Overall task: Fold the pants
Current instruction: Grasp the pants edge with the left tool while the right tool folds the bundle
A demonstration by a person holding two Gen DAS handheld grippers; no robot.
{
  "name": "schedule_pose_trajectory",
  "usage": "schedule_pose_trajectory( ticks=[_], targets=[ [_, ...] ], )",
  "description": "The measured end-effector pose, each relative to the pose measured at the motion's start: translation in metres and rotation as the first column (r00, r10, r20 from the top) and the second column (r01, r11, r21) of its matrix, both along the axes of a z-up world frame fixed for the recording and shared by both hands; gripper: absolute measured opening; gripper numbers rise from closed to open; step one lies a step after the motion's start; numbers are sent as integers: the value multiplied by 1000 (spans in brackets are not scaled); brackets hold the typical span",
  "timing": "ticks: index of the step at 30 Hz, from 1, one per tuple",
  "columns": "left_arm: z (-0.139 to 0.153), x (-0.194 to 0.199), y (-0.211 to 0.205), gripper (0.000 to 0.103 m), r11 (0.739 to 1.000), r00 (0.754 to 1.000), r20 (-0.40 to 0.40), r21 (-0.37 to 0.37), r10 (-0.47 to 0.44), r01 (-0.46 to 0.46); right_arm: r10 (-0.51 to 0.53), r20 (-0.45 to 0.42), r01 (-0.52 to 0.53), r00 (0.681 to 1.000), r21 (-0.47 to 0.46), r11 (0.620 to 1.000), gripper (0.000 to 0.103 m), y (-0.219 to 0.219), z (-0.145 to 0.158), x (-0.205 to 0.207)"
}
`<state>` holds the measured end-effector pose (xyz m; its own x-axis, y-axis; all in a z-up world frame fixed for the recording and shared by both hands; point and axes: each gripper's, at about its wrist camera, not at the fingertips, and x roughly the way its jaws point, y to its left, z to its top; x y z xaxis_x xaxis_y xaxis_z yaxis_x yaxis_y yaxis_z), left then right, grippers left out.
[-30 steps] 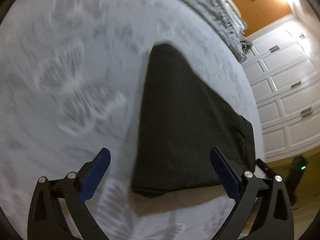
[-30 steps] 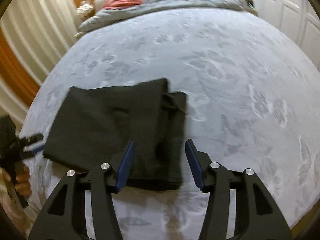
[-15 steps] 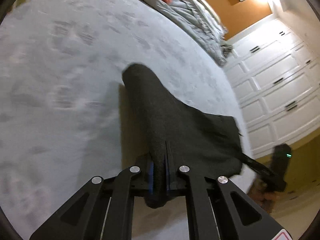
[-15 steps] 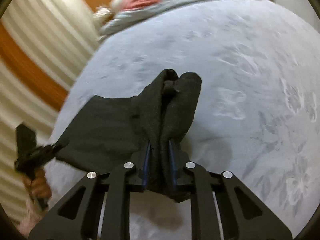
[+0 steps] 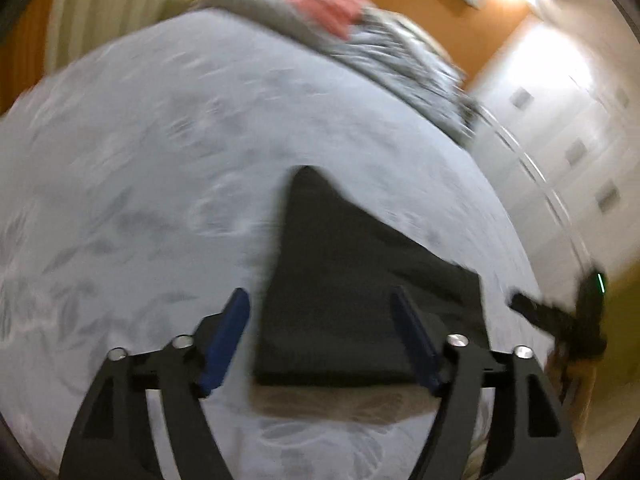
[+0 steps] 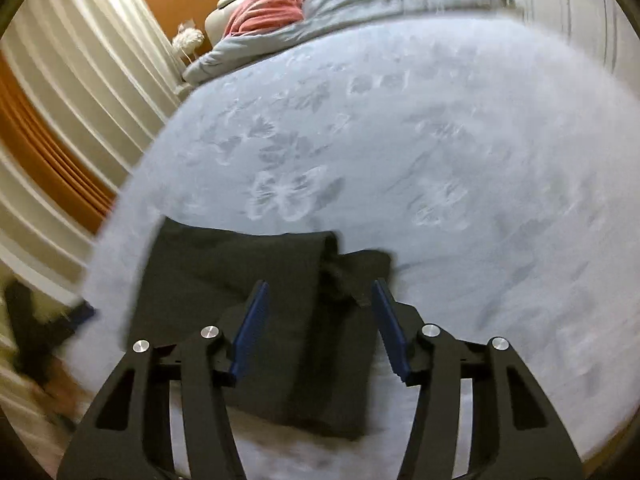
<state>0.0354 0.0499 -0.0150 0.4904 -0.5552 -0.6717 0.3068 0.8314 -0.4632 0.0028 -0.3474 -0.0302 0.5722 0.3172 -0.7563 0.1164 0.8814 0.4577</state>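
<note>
Pants [image 5: 360,300], dark and folded into a flat bundle, lie on the pale flower-patterned bed [image 5: 140,200] near its front edge. The left claw [image 5: 320,344] hangs over them with its jaws spread apart, having just been opening; the cloth lies below the blue pads, not pinched. The right claw [image 6: 316,328] is likewise parted over the bundle's other end [image 6: 280,300], also just opened, gripping nothing. A grey blanket [image 6: 360,0] is heaped at the far end of the bed.
</note>
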Motion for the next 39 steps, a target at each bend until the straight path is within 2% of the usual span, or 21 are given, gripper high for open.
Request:
schedule_pose_trajectory(
  ticks=[1,3,4,5,6,7,11,13,14,15,16,17,18,20,21,23,26,30,33,35,39],
  targets=[
    [5,-8,-20,75,997,997,37,20,-73,72,58,-31,-58,998,20,998,51,9,-6,4],
    [7,-20,-53,80,981,979,80,66,-188,183,119,-86,-125,989,-60,990,51,29,-16,8],
    [6,-31,-74,80,965,961,105,89,-256,247,126,-109,-136,986,-94,986,43,35,-22,11],
    [5,-39,-92,81,949,943,124,114,-308,295,122,-128,-137,984,-116,984,23,40,-28,13],
    [4,-45,-102,83,939,933,133,133,-335,318,114,-135,-131,984,-123,984,16,40,-32,17],
    [0,-52,-122,83,920,914,143,167,-379,355,123,-118,-135,985,-101,986,5,39,-31,16],
    [-19,-68,-185,86,855,854,166,273,-493,441,162,-15,-161,987,62,985,4,33,-7,14],
    [-29,-71,-211,86,834,835,185,325,-518,446,169,4,-168,986,133,977,4,32,-4,18],
    [-33,-68,-219,82,837,835,197,328,-514,438,176,4,-175,984,163,971,4,31,-4,21],
    [-37,-64,-224,70,843,839,202,324,-505,429,197,4,-194,980,207,959,4,29,-6,26],
    [-44,-53,-231,36,847,853,175,320,-492,424,202,-2,-197,979,211,957,5,28,-5,28],
    [-49,-44,-228,18,854,867,138,301,-479,425,189,-16,-183,982,187,965,6,27,-4,29],
    [-50,-28,-219,15,886,895,103,227,-433,403,149,-19,-146,989,104,984,6,20,1,28],
    [-42,-10,-200,12,929,929,77,110,-362,352,93,-2,-93,996,-69,993,11,10,11,18],
    [-34,0,-186,12,946,944,78,57,-322,318,79,5,-77,997,-164,983,11,8,14,13],
    [-21,12,-170,11,959,954,101,2,-283,285,65,-13,-66,998,-252,965,12,0,6,11],
    [-12,21,-158,11,965,962,103,-48,-253,259,69,-56,-81,996,-250,965,12,-4,-11,19],
    [-8,23,-151,11,969,967,98,-59,-233,240,95,-78,-115,992,-319,941,12,8,-23,33],
    [-5,22,-148,11,969,968,96,-56,-233,239,100,-89,-124,991,-324,938,17,17,-33,40],
    [-4,20,-149,11,970,968,101,-52,-232,238,128,-83,-147,988,-297,944,5,26,-26,33],
    [0,16,-144,11,969,968,98,-59,-232,238,204,-41,-208,978,-186,960,5,51,-14,17]
  ],
)
